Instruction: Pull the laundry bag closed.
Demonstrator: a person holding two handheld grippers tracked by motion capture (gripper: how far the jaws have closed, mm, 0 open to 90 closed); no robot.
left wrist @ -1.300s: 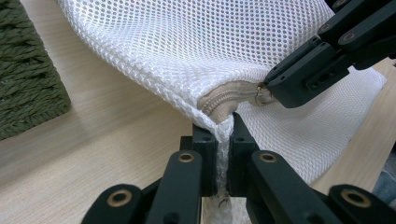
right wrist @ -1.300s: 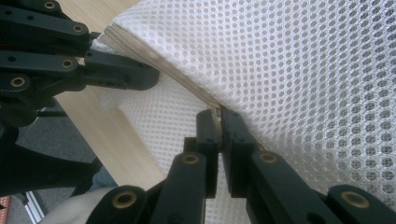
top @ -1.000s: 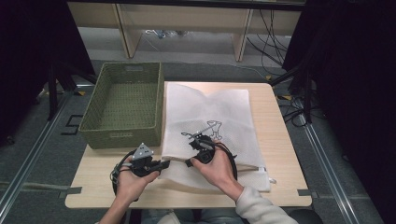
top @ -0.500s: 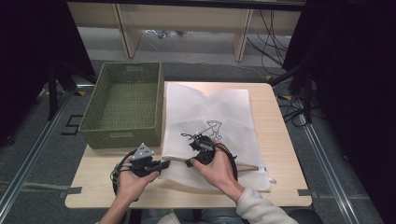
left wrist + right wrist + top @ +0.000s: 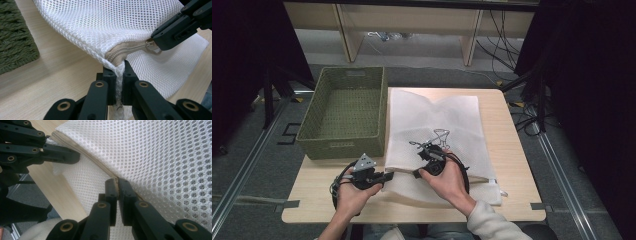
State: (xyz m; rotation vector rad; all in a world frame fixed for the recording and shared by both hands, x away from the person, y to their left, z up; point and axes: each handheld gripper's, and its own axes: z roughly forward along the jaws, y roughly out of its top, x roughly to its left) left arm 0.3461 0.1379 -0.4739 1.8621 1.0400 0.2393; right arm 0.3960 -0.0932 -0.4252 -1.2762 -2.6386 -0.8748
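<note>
A white mesh bag [image 5: 437,120] lies flat on the wooden table [image 5: 507,145], with its near edge lifted. Its beige zipper [image 5: 125,51] runs along that edge. My left gripper [image 5: 388,176] is shut on the bag's corner [image 5: 119,68], just below the zipper's end. My right gripper [image 5: 416,173] sits close to the right of it, shut on the zipper pull [image 5: 150,46]. In the right gripper view its jaws [image 5: 117,182] pinch the zipper line, and the left gripper [image 5: 62,155] shows at the upper left. A hand holds each gripper.
A green woven basket [image 5: 344,107] stands at the table's left, touching the bag's left edge. Black cables loop beside both hands. Beyond the table are wooden shelf legs [image 5: 469,40], and dark curtains hang at both sides.
</note>
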